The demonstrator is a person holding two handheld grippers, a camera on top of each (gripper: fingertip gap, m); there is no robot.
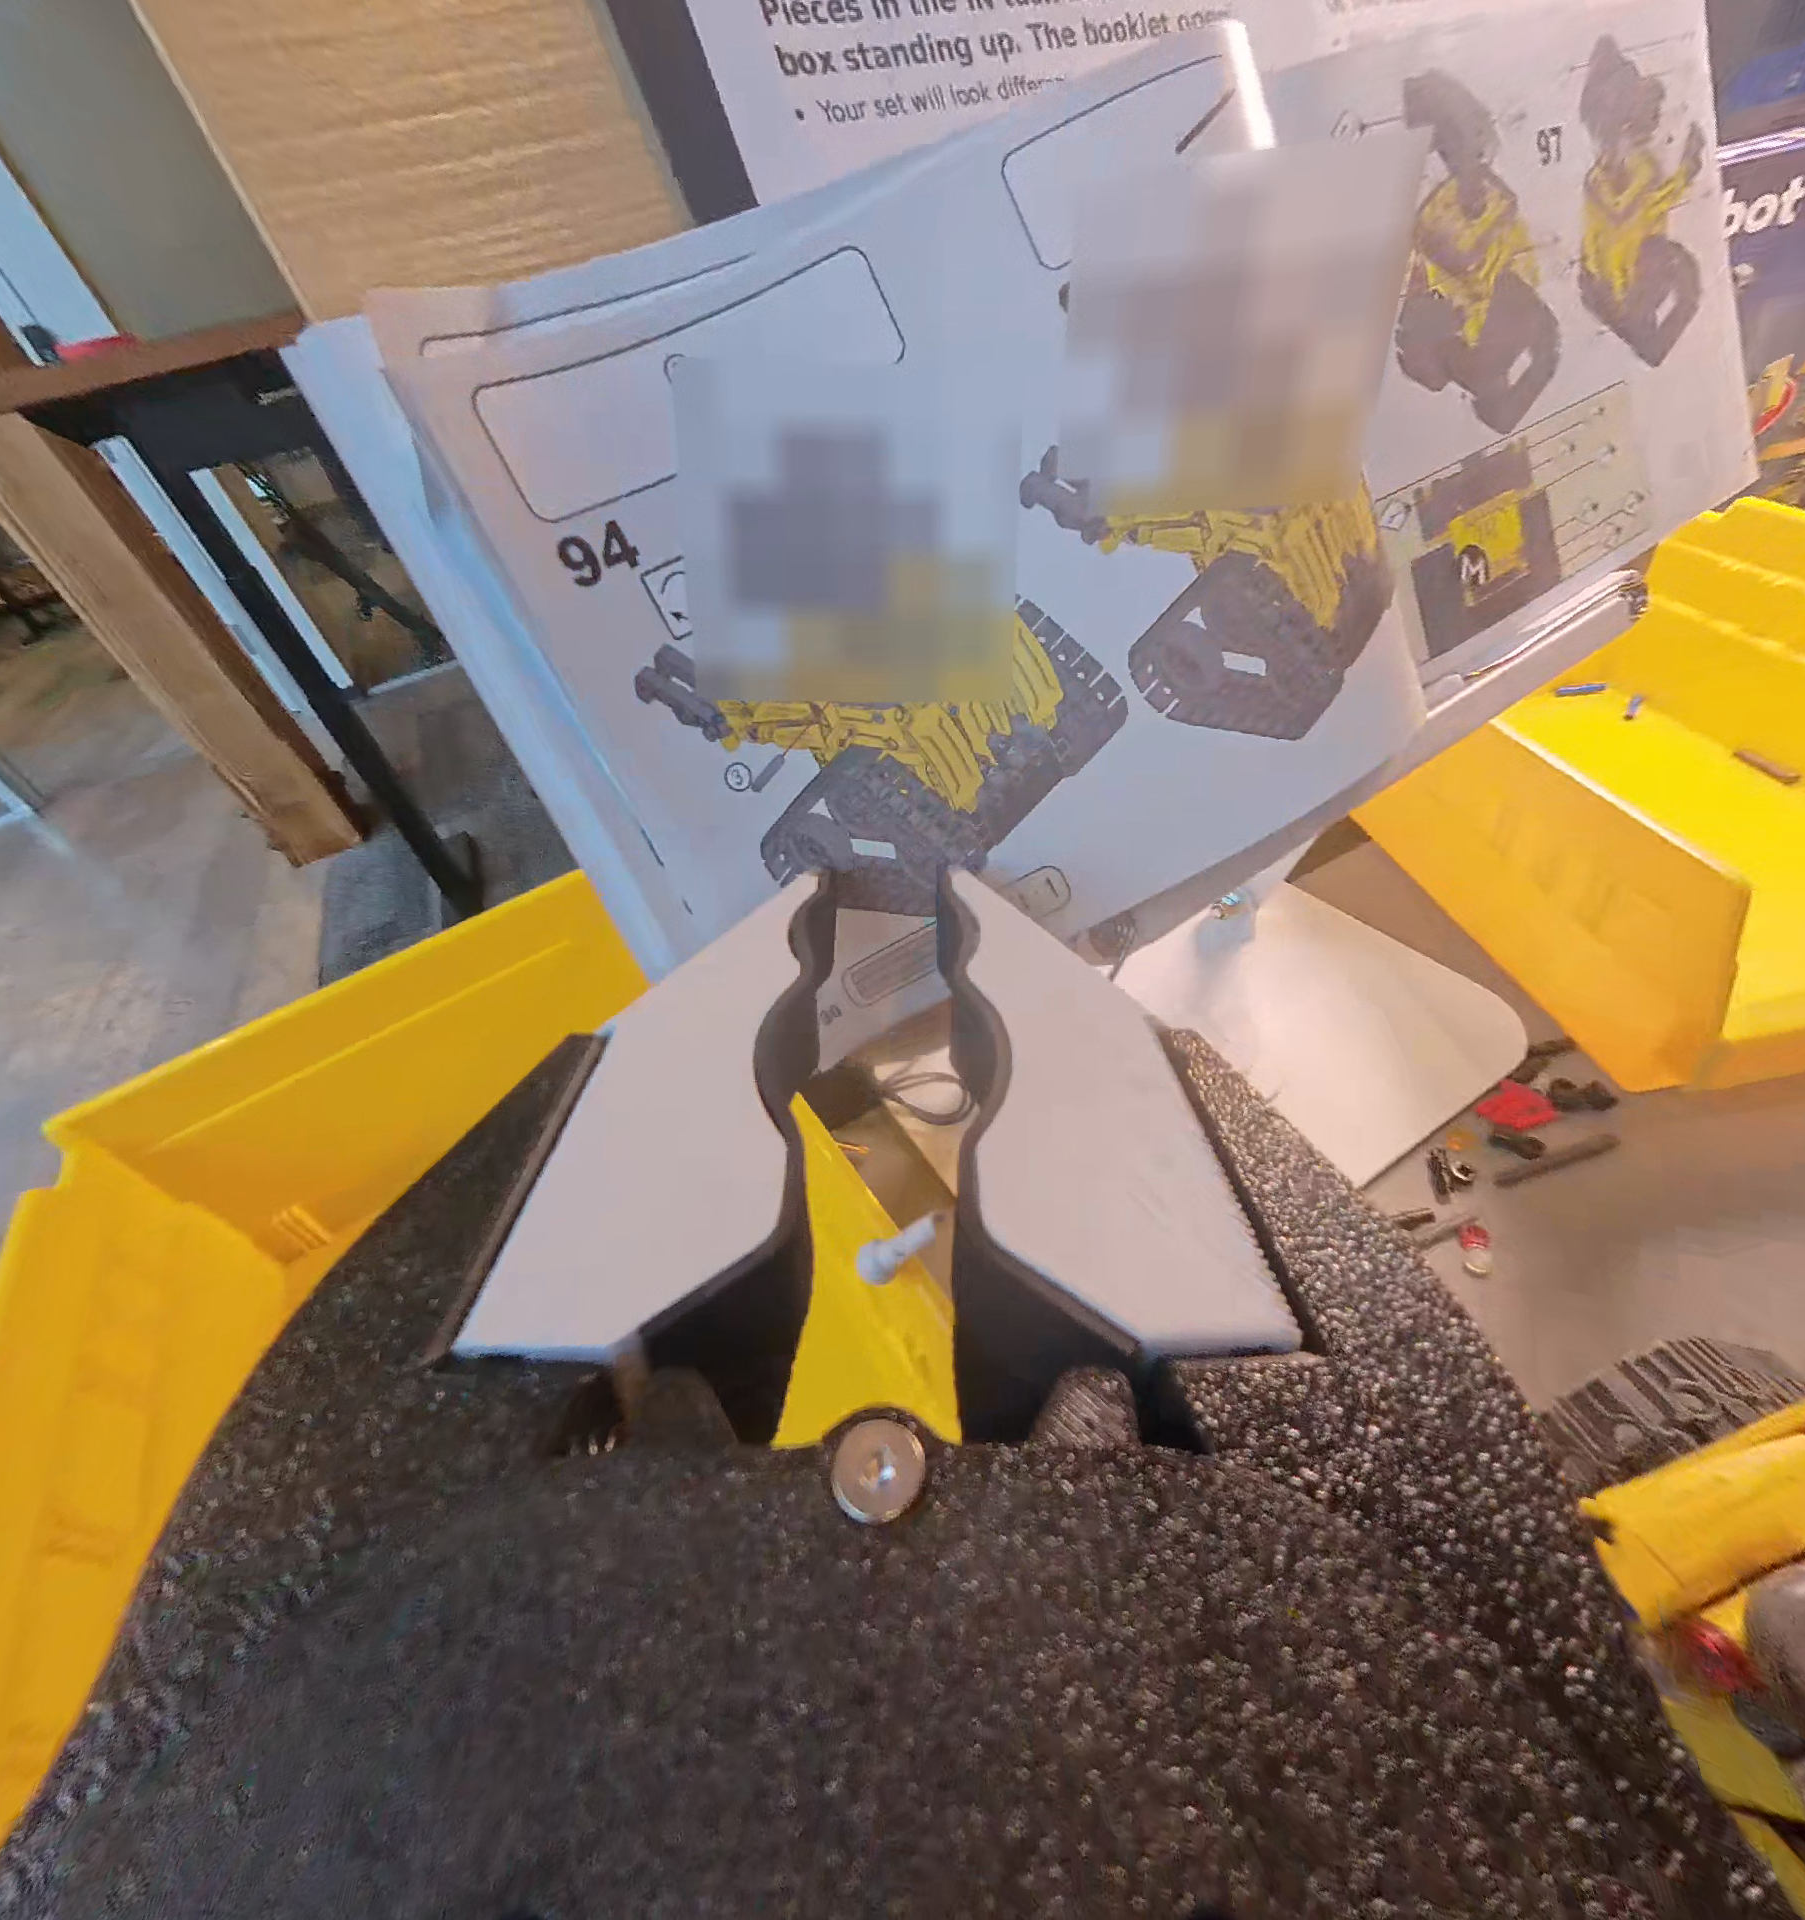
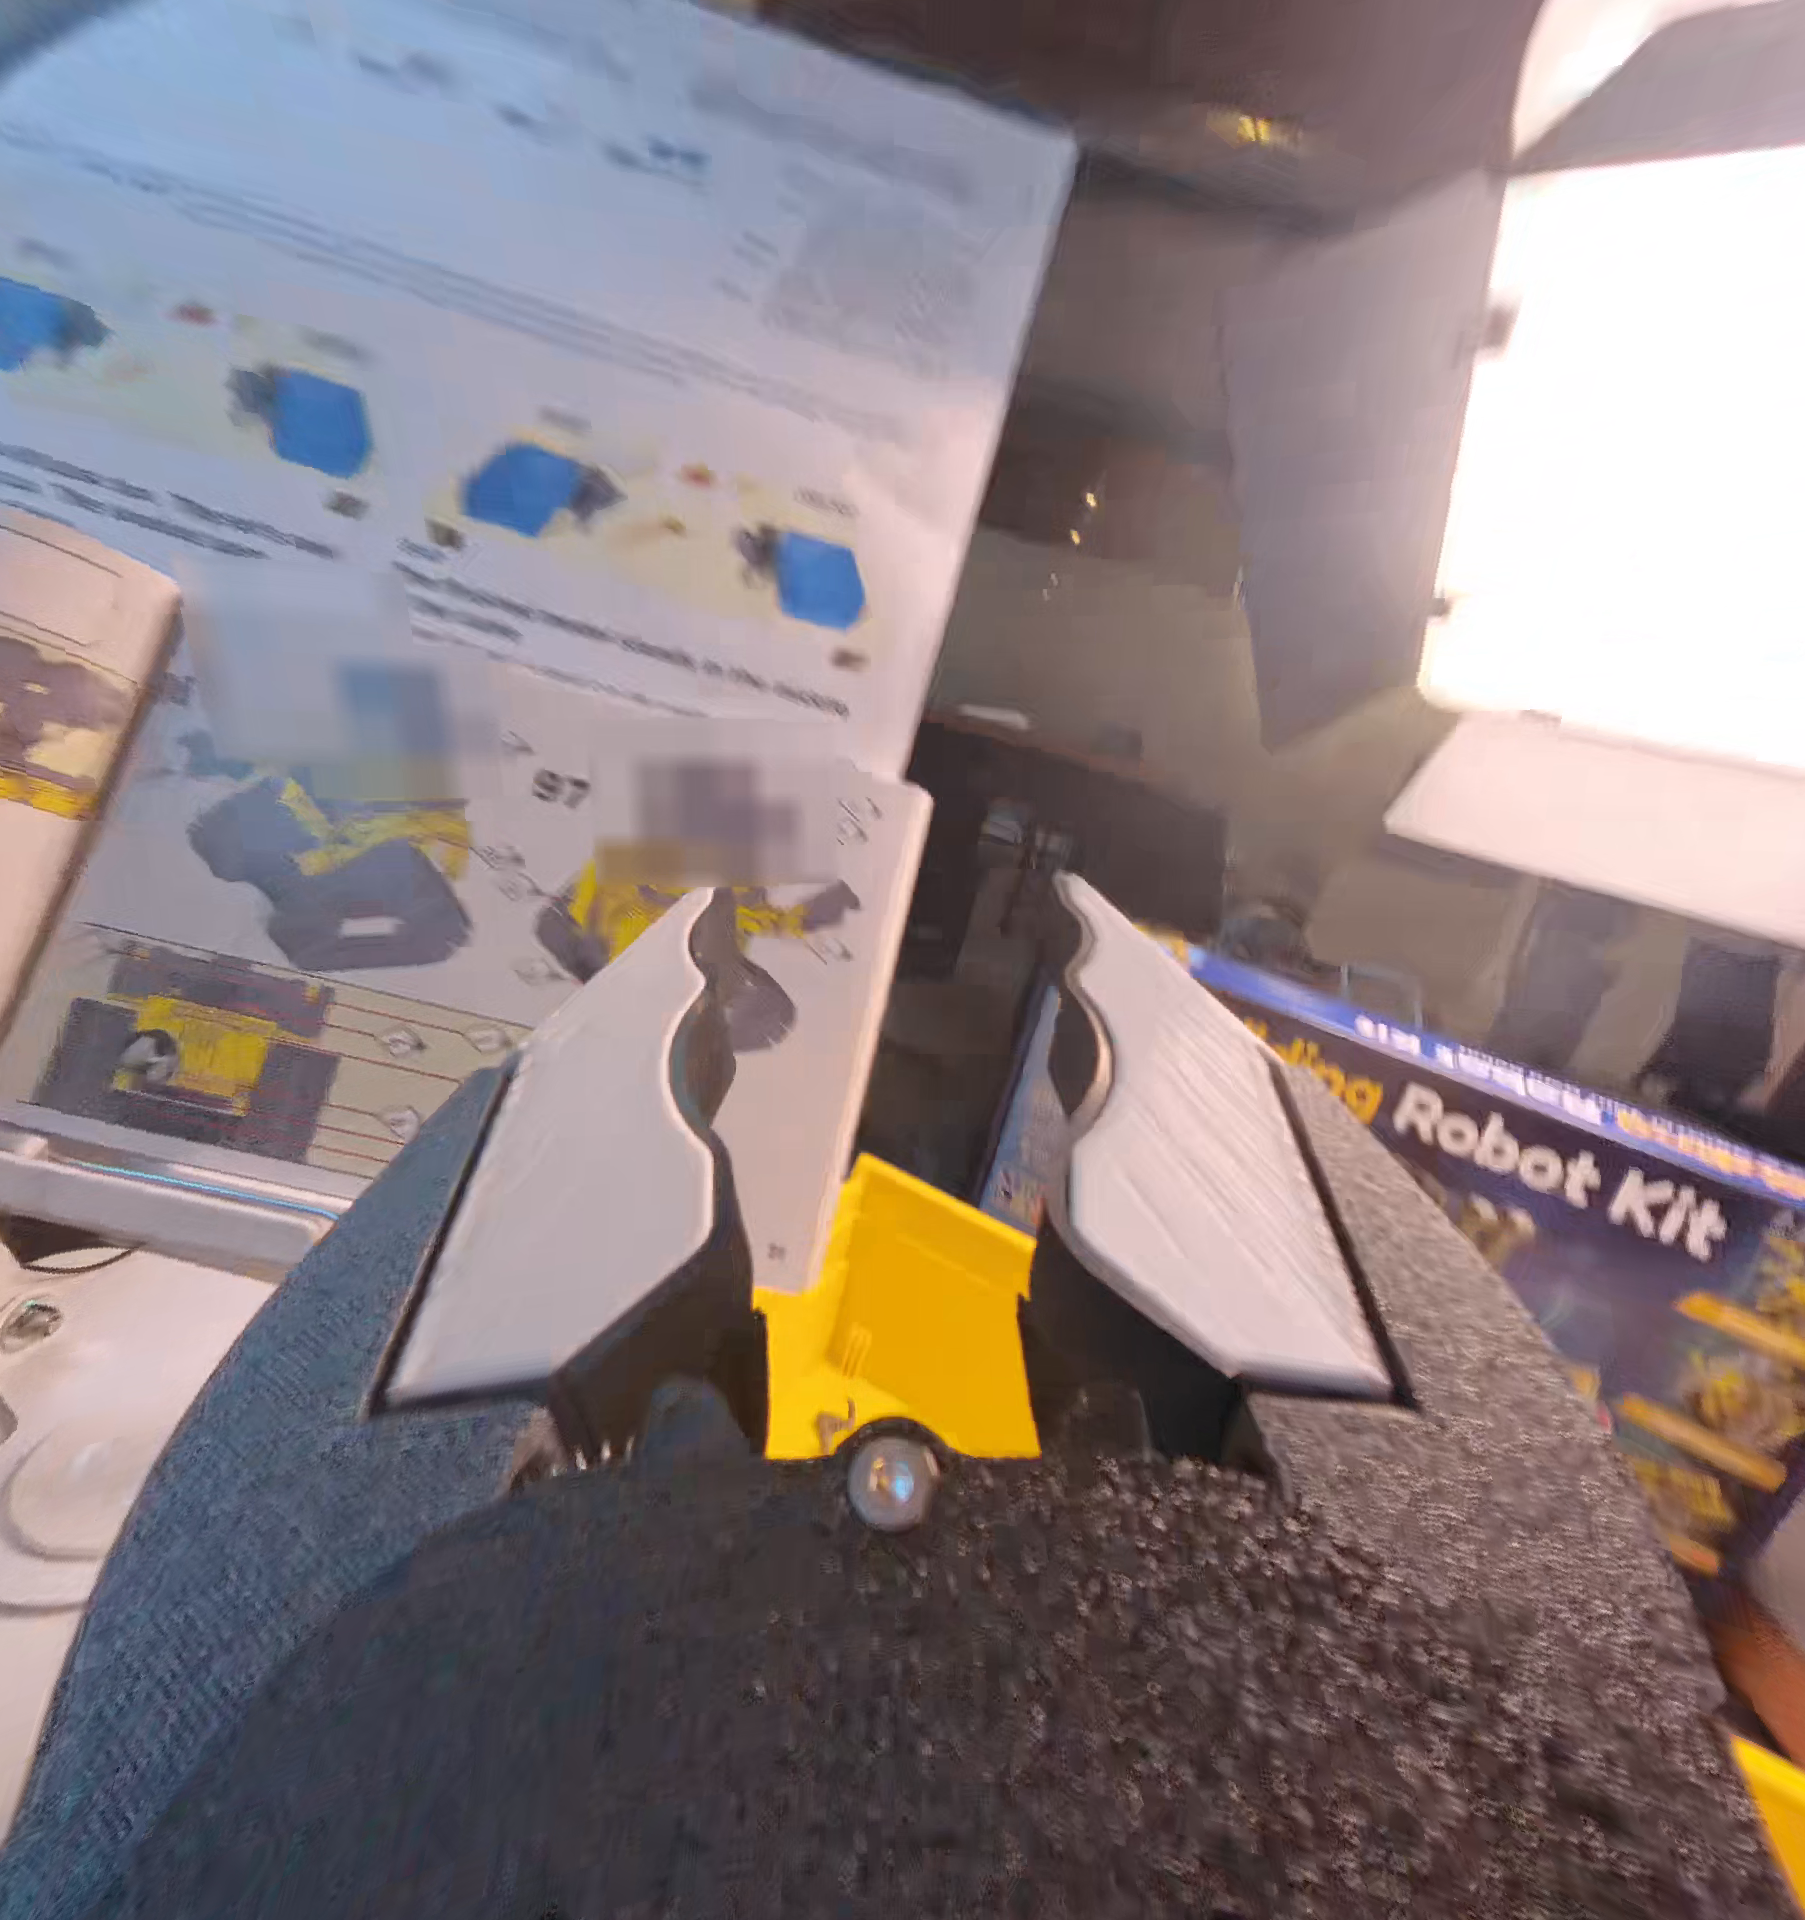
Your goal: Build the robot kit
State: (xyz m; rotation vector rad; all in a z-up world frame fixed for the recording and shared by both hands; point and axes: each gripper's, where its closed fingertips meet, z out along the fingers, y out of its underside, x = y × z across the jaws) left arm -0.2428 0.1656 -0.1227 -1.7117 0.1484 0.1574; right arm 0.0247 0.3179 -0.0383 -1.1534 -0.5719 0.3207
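Booklet-wise, the open white paper instruction booklet (image 1: 1241, 769) with yellow-and-black model drawings is propped on a white metal stand (image 1: 1345, 1039), with a big printed white sheet (image 2: 565, 260) standing behind it. Nothing's been picked up from what I can see. A scatter of small red and black plastic parts (image 1: 1521, 1107) sits loose on the table beside the stand's foot, and a few little blue and brown bits lie in the yellow bins off to the right.

The left gripper (image 1: 885, 888), grey fingers on a black foam-looking body, hangs over the corner of a yellow plastic bin (image 1: 254, 1122) and points at the bottom of the booklet page. Its fingers are nearly together, just a slim gap at the tips, and nothing is clamped there. There's a small white plastic pin (image 1: 898, 1250) showing down in the gap near the base of the fingers. It looks like it's lying on the bin edge underneath rather than being pinched, but honestly I can't tell for sure.

The right gripper (image 2: 887, 899) is spread wide and empty, hovering over another yellow plastic bin (image 2: 919, 1299), between the booklet's right edge and a dark blue cardboard kit box (image 2: 1500, 1195). That view is pretty smeared, so fine detail is lost.
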